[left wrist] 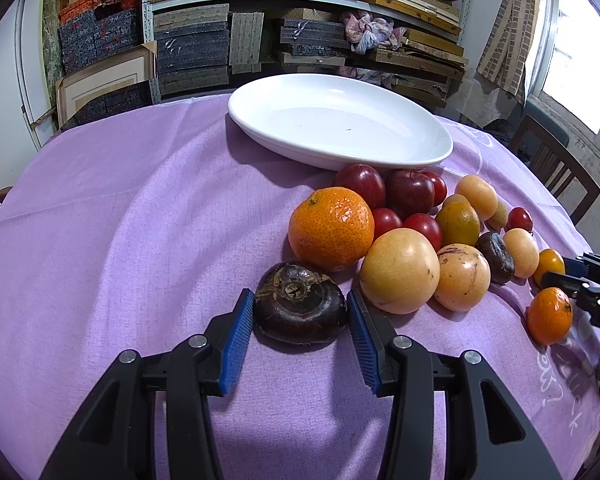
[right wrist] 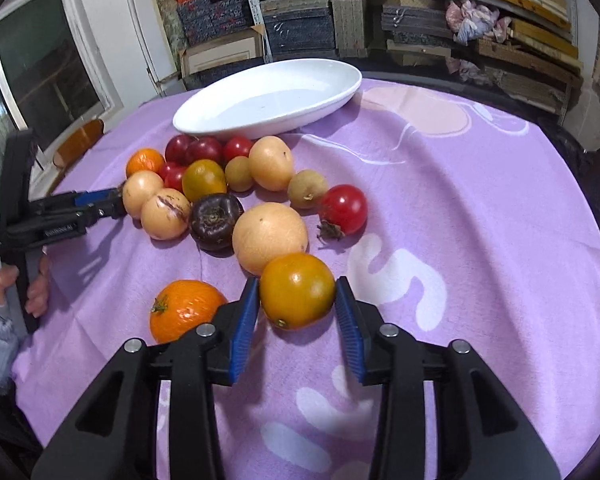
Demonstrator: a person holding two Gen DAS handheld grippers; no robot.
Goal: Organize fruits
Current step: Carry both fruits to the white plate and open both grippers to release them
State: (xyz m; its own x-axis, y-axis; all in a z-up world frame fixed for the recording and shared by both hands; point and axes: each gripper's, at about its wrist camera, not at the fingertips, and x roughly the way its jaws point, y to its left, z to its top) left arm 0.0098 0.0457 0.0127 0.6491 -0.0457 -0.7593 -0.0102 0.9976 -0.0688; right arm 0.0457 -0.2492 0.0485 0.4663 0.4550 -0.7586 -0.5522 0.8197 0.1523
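A heap of fruits lies on the purple tablecloth (left wrist: 120, 220) in front of an empty white oval plate (left wrist: 340, 120), which also shows in the right wrist view (right wrist: 272, 96). My left gripper (left wrist: 300, 308) is open, its blue pads either side of a dark brown flat fruit (left wrist: 300, 304) lying on the cloth; the pads look just apart from it. My right gripper (right wrist: 296, 296) is open around a yellow-orange tomato-like fruit (right wrist: 298, 290) on the cloth. A big orange (left wrist: 331, 228) and pale yellow fruits (left wrist: 400, 270) lie just beyond the left gripper.
Red plums (left wrist: 360, 184), cherry tomatoes (right wrist: 344, 208) and a second dark fruit (right wrist: 216, 220) fill the heap. A small orange (right wrist: 184, 314) lies left of my right gripper. Shelves of boxes (left wrist: 300, 20) stand behind the table; wooden chairs (left wrist: 556, 168) at its sides.
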